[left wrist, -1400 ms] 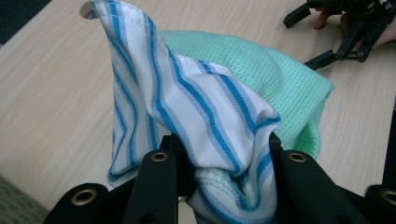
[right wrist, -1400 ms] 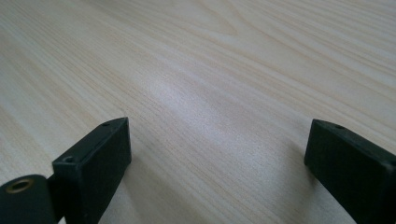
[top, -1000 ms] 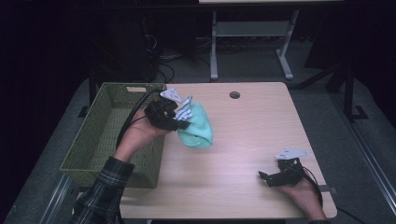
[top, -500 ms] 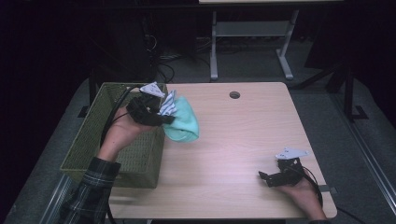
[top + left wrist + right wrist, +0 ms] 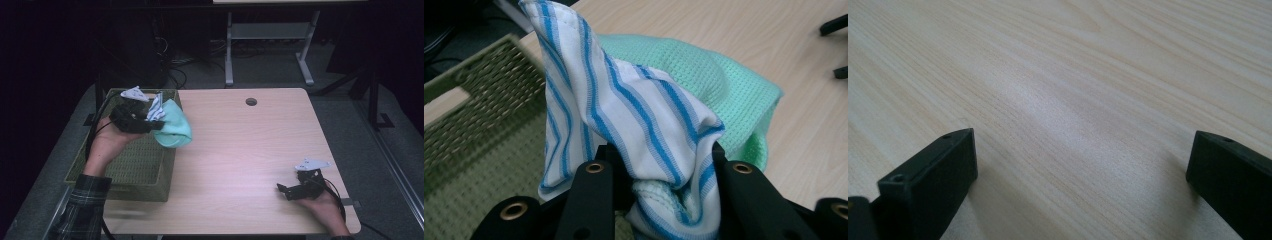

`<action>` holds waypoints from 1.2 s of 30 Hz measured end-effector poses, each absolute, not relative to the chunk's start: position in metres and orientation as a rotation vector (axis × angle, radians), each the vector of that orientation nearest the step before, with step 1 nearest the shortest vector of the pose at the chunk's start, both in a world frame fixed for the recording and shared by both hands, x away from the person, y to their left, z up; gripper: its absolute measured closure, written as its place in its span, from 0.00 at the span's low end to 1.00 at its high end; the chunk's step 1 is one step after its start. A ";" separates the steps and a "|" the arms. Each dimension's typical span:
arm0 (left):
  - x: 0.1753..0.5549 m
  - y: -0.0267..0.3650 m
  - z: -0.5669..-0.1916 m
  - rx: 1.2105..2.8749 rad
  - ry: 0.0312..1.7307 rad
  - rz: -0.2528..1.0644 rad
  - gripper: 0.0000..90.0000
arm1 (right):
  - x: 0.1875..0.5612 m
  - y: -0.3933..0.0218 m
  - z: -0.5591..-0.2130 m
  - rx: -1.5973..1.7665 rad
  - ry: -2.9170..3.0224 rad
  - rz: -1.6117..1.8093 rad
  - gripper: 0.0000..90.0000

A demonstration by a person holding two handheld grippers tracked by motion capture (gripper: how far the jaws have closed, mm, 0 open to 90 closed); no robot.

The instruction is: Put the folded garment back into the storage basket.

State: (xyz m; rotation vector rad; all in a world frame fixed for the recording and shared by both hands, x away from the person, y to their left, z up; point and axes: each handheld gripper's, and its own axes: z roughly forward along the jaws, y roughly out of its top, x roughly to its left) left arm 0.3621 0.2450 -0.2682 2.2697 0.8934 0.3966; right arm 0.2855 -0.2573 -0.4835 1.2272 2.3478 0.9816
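Note:
My left gripper (image 5: 150,120) is shut on a bundle of two cloths, a white one with blue stripes (image 5: 156,107) and a mint green one (image 5: 175,131). It holds them in the air over the right rim of the green woven basket (image 5: 125,165). Seen from the left gripper view, the striped cloth (image 5: 624,115) is pinched between the black jaws, with the green cloth (image 5: 724,95) hanging behind it and the basket (image 5: 479,125) below at left. At the table's near right corner my right gripper (image 5: 284,190) rests open on the wood, its jaws wide apart over bare tabletop (image 5: 1073,115).
The wooden table (image 5: 260,150) has a round cable hole (image 5: 251,102) near its far edge. The basket stands along the table's left side. A metal stand (image 5: 270,45) and cables sit on the dark floor beyond.
My left hand has carried the cloth bundle leftward from the table's middle to the basket's right rim. The right gripper has stayed still.

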 end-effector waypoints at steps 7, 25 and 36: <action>0.360 0.263 -0.273 2.250 0.957 0.418 0.76 | 0.285 -0.257 -0.483 1.229 2.346 0.979 0.00; 0.355 0.308 -0.299 2.176 1.108 0.437 0.76 | 0.286 -0.257 -0.484 1.224 2.344 0.981 0.00; 0.357 0.321 -0.329 2.179 1.169 0.455 0.76 | 0.286 -0.257 -0.483 1.225 2.345 0.979 0.00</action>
